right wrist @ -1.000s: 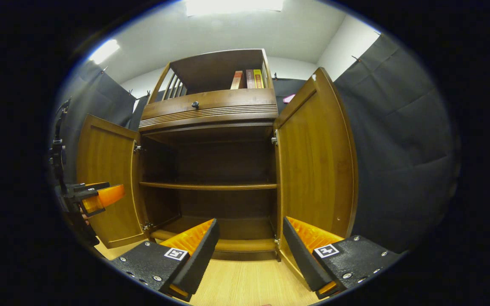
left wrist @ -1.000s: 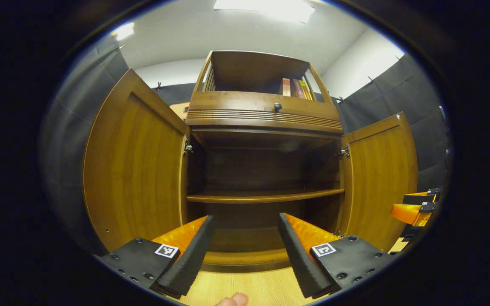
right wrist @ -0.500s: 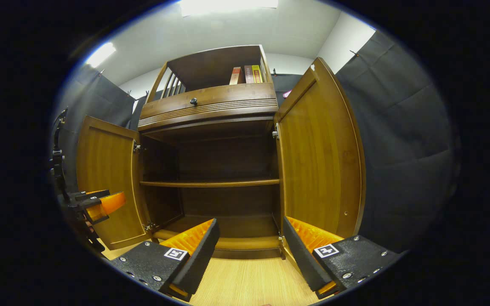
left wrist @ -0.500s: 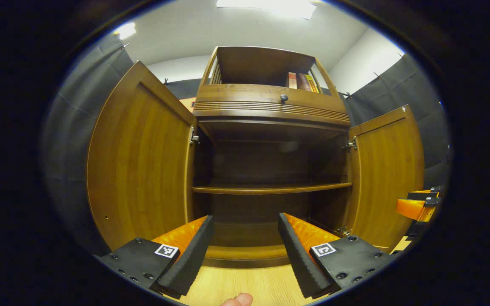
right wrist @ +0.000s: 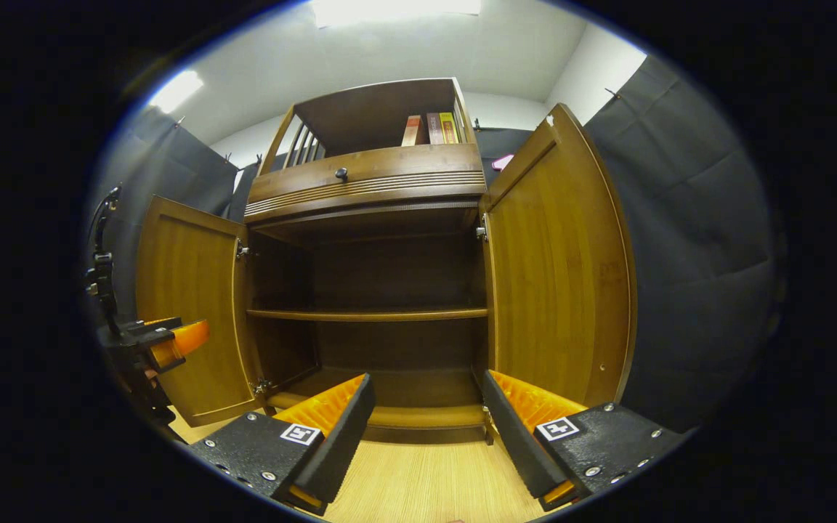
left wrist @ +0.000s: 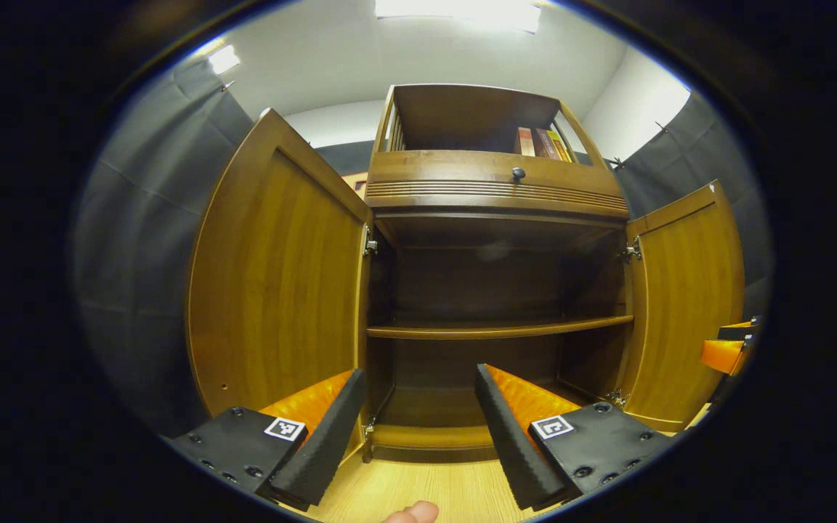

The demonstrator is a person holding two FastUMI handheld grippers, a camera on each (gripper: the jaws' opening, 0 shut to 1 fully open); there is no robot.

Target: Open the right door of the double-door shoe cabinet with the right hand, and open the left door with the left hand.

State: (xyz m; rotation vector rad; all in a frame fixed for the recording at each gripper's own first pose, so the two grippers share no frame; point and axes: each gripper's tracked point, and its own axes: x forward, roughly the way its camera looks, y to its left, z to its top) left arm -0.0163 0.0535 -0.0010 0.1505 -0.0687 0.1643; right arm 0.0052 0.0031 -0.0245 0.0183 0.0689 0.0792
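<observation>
Doors of the shoe cabinet (left wrist: 495, 200) both stood swung wide, the left door (left wrist: 280, 283) opened out to the left side of the left gripper view and the right door (right wrist: 556, 269) opened out to the right side of the right gripper view, so that the dark interior and its single shelf (right wrist: 368, 314) lay exposed. The left gripper (left wrist: 418, 428) sat low in front of the opening with its fingers apart and nothing between them, clear of the left door's edge; the right gripper (right wrist: 429, 428) likewise had its fingers spread and empty, its right finger just beside the foot of the right door without visibly touching it. By my judgement the opening itself looked done and the step in hand was the release and withdrawal. To do that well, each gripper needed to draw straight back over the wooden floor (right wrist: 426, 483), with fingers apart, so no pad would catch a door edge and swing it shut. Care was due on the right side, where the door's lower corner was nearest a finger. Books (right wrist: 433, 128) on the top shelf were well out of the way. A fingertip (left wrist: 411, 513) showed at the bottom of the left gripper view.
</observation>
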